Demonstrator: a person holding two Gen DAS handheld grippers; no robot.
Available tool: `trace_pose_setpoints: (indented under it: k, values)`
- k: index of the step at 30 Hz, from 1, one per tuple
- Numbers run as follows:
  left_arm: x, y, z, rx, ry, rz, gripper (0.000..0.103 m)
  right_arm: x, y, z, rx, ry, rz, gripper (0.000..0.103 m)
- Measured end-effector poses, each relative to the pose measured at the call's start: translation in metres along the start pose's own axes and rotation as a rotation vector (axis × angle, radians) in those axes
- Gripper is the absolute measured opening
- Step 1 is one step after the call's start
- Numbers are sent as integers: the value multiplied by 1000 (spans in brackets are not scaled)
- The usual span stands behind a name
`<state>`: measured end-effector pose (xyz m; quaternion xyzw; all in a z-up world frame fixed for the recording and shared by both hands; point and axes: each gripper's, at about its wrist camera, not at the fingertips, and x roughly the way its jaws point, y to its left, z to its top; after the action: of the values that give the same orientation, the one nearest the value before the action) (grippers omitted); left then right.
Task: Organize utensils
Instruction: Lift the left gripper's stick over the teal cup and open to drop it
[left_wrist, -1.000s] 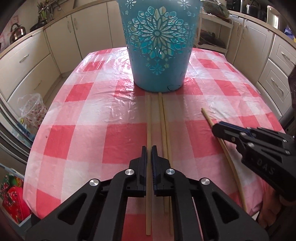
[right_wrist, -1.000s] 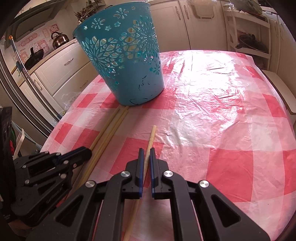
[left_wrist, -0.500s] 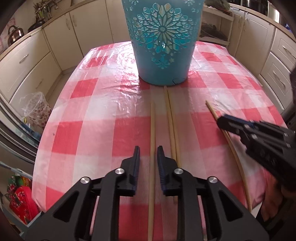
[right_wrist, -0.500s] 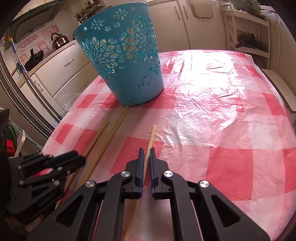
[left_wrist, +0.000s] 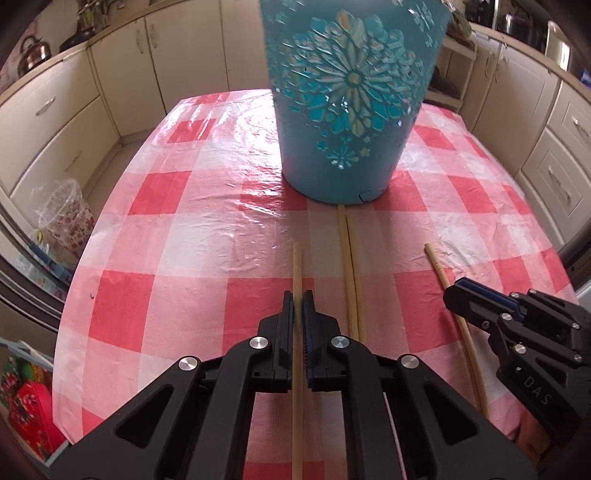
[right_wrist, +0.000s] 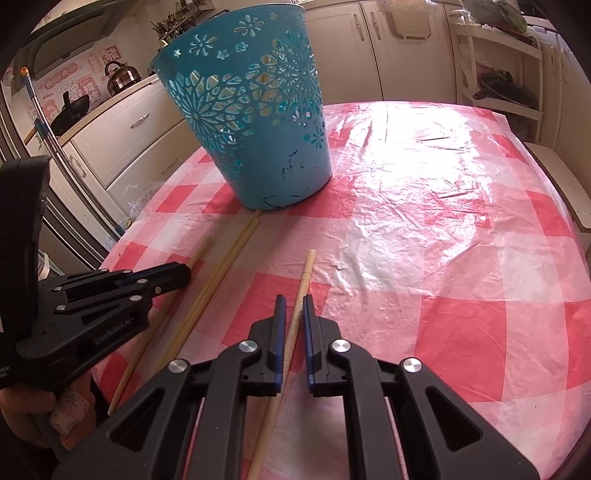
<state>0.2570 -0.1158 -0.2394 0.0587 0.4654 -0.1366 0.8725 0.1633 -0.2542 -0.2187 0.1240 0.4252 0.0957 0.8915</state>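
A blue cut-out plastic basket (left_wrist: 351, 110) (right_wrist: 255, 125) stands upright on the red-and-white checked table. Several long wooden chopsticks lie in front of it. My left gripper (left_wrist: 298, 306) is shut on one chopstick (left_wrist: 297, 266), pulled back from the basket. A pair of chopsticks (left_wrist: 351, 266) lies just right of it, tips at the basket's foot. My right gripper (right_wrist: 293, 312) straddles a fourth chopstick (right_wrist: 304, 273) with its jaws slightly apart, a small gap on each side. Each gripper shows in the other's view: the right one (left_wrist: 458, 295), the left one (right_wrist: 181, 271).
The checked tablecloth (right_wrist: 424, 221) is covered in shiny plastic film. Cream kitchen cabinets (left_wrist: 55, 122) ring the table. A plastic-wrapped bin (left_wrist: 62, 218) stands on the floor to the left. The table's near edge is just below both grippers.
My left gripper opened, then closed on the left chopstick, which now sits farther from the basket. My right gripper's jaws have parted slightly around its chopstick.
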Motion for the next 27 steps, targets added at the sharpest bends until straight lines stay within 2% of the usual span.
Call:
trace_pose_setpoints:
  k: [7, 10, 15, 21, 27]
  values:
    - [-42, 26, 2, -90, -112, -75, 5, 1, 4, 0, -19, -4, -9, 15]
    - [-69, 36, 10, -120, -184, -96, 5, 1, 6, -1, -21, -7, -12, 15]
    - [-110, 42, 31, -140, -290, -119, 5, 1, 7, -3, -25, -11, -15, 16]
    - [-140, 40, 55, -146, -378, -145, 5, 1, 9, -4, -32, -12, -14, 19]
    - [-170, 31, 101, -146, -502, -170, 5, 0, 9, -4, -34, -13, -9, 21]
